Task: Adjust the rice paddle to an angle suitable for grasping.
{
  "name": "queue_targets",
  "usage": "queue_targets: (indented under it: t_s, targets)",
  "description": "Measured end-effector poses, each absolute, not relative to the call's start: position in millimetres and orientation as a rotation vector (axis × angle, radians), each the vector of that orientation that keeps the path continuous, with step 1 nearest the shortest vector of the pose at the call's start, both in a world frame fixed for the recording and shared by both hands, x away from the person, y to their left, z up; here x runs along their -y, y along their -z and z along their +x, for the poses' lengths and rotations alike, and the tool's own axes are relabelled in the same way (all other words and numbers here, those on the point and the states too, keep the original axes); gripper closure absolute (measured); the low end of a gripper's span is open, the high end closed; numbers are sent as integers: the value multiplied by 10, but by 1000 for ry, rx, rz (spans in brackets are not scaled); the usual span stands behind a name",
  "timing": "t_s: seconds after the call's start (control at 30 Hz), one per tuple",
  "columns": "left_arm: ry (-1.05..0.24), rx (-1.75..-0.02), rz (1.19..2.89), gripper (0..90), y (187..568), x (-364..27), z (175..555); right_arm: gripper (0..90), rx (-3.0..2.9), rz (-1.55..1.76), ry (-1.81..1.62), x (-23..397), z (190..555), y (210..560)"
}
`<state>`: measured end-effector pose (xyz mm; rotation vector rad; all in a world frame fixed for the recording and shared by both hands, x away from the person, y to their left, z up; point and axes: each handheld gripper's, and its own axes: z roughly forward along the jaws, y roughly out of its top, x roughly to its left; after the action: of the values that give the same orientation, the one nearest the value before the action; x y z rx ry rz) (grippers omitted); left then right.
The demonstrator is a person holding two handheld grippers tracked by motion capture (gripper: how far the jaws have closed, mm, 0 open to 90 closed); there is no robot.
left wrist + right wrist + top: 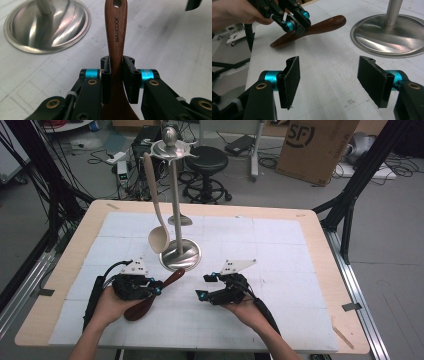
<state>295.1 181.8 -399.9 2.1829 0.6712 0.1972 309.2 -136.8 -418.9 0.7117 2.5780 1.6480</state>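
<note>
- The work in hand looks like hanging kitchen utensils on the steel utensil stand [176, 195], and by my reading it is about half done.
- One pale spoon [156, 202] already hangs from a hook of the top ring, on its left side, with its bowl low beside the pole.
- One dark wooden spatula [152, 296] is not yet hung. It is near the left front of the stand's round base [47, 25], and its handle tip points toward the base.
- The left gripper [117, 75] has its jaws clamped on the spatula's handle, below the hanging hole; the blade end lies toward the person's hand.
- The right gripper [334, 80] has its jaws standing apart with nothing between them; it is low over the white mat [280, 245], just right of the base.
- Left to do, as I judge it: raise the spatula, bring its hole to a free hook at the top, and let go.
- Count: one stand, two utensils (one hung, one held), two grippers, one table [320, 220].
- How many hooks on the ring are free I cannot tell.
</note>
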Motion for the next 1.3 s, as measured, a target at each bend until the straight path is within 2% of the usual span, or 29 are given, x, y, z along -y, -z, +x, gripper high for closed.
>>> queue_targets:
  t_s: [0.57, 1.3]
  targets:
    - [-162, -569, 2189, 784, 3944, -1564, 2885, 479, -2604, 765, -1767, 1065, 3162, 4212]
    - [-106, -507, 2133, 778, 3879, -1504, 2860, 654, -2601, 910, -1991, 1089, 3210, 4195]
